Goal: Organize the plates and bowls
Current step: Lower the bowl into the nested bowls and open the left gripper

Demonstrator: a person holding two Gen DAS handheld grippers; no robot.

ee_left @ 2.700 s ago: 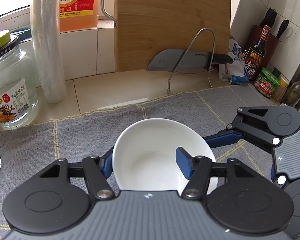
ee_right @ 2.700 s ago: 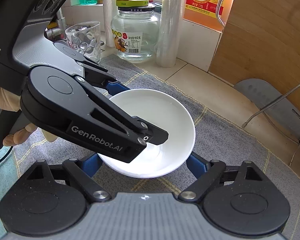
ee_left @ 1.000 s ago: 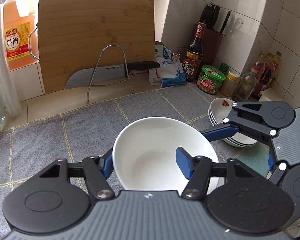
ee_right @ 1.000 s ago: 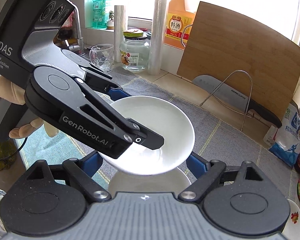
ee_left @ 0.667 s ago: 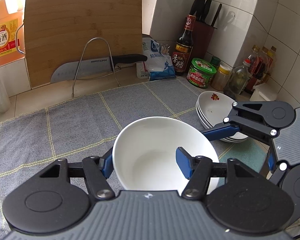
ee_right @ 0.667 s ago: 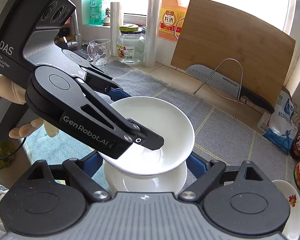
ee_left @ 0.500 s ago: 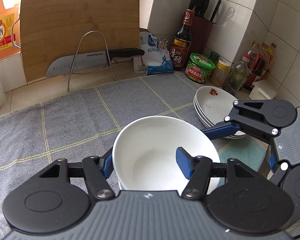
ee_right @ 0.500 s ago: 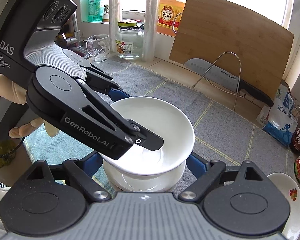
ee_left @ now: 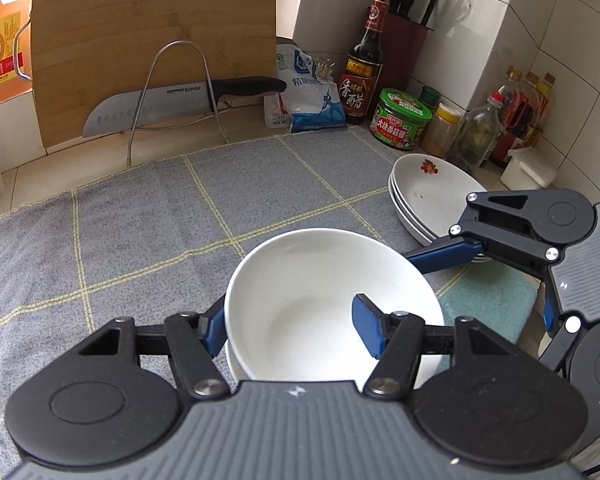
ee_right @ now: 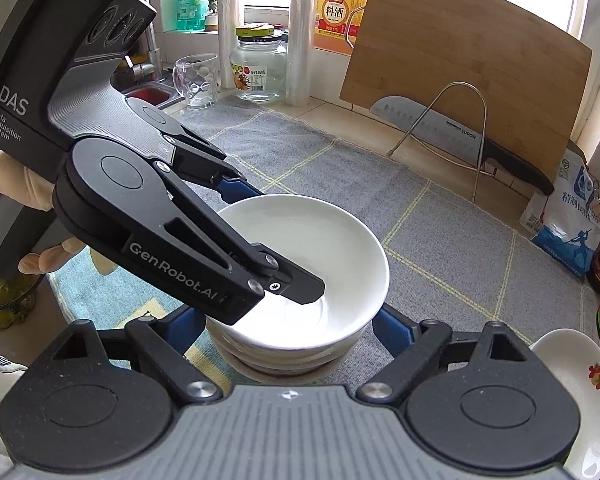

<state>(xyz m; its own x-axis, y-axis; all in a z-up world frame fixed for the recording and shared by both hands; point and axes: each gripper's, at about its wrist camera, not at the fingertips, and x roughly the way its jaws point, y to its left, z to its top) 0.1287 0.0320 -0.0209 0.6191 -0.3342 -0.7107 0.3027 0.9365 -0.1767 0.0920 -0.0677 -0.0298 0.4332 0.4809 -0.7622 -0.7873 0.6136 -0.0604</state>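
Observation:
A plain white bowl (ee_left: 300,292) is held in my left gripper (ee_left: 288,324), shut on its near rim with one pad outside and one inside. In the right wrist view the bowl (ee_right: 332,248) sits nested on a stack of bowls (ee_right: 284,360) at the counter's front edge. My right gripper (ee_right: 288,324) is open, its blue fingers either side of the stack, not touching. A stack of white plates (ee_left: 432,200) with a red motif stands to the right.
A grey checked cloth (ee_left: 148,216) covers the counter. At the back stand a bamboo cutting board (ee_left: 152,40), a knife (ee_left: 180,100) on a wire rack, a salt bag, sauce bottles and jars. A glass jar (ee_right: 260,68), a glass cup and a sink are at the left.
My left gripper carried the white bowl rightward and lowered it onto the stack of bowls. My right gripper travelled along with it, staying open around the bowl.

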